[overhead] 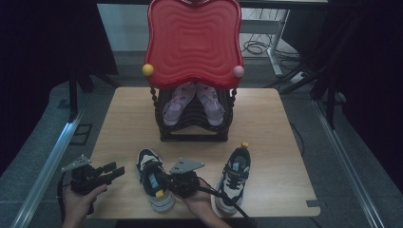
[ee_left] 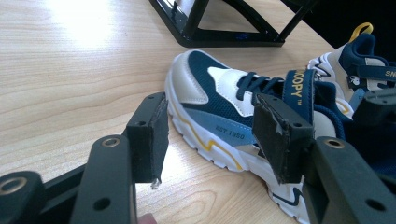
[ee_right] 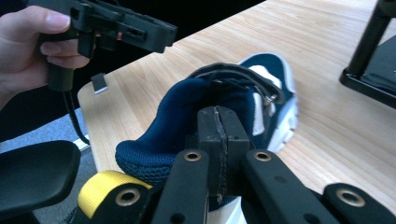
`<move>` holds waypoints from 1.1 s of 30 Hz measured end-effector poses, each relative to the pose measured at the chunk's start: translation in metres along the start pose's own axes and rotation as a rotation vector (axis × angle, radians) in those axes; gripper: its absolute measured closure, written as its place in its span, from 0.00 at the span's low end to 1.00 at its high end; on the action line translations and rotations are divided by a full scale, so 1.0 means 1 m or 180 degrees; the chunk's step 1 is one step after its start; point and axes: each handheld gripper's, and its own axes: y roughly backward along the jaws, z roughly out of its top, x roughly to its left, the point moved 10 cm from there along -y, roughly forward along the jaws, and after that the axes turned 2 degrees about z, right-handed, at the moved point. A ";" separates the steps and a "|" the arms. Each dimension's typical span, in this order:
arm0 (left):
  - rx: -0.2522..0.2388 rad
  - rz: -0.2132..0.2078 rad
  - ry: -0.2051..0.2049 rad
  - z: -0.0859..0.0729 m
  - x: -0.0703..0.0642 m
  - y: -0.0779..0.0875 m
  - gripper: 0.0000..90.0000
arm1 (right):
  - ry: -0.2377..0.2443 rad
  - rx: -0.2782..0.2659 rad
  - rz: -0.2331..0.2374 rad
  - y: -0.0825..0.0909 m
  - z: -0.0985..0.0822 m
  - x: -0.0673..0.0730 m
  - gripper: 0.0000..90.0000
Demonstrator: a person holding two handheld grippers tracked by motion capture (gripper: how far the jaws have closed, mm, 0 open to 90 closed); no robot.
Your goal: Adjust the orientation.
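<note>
Two navy, white and yellow sneakers lie at the front of the wooden table (overhead: 280, 137). My right gripper (overhead: 165, 181) sits over the heel of the left sneaker (overhead: 151, 166). In the right gripper view its pads (ee_right: 208, 135) are pressed together, shut, at that sneaker's (ee_right: 177, 107) navy collar; I cannot tell whether any fabric is pinched. My left gripper (overhead: 118, 170) hovers just left of that shoe, open, with nothing between its jaws. In the left gripper view it (ee_left: 211, 105) faces the sneaker's (ee_left: 201, 79) side. The other sneaker (overhead: 235, 176) lies to the right.
A black shoe rack (overhead: 195, 135) with a red wavy top (overhead: 192, 42) stands at the table's middle back and holds a pair of purple sandals (overhead: 173, 107). The table's near edge runs just below both hands. A black seat (ee_right: 32, 172) lies below the table's corner.
</note>
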 end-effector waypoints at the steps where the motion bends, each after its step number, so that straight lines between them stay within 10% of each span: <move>1: 0.0000 0.0002 0.0000 0.000 0.000 0.000 0.51 | 0.0015 -0.0007 0.0007 -0.002 -0.001 0.004 0.99; 33: 0.0049 0.0005 -0.0001 -0.004 0.000 -0.003 0.51 | 0.0091 0.0191 0.0002 0.018 -0.037 0.008 0.99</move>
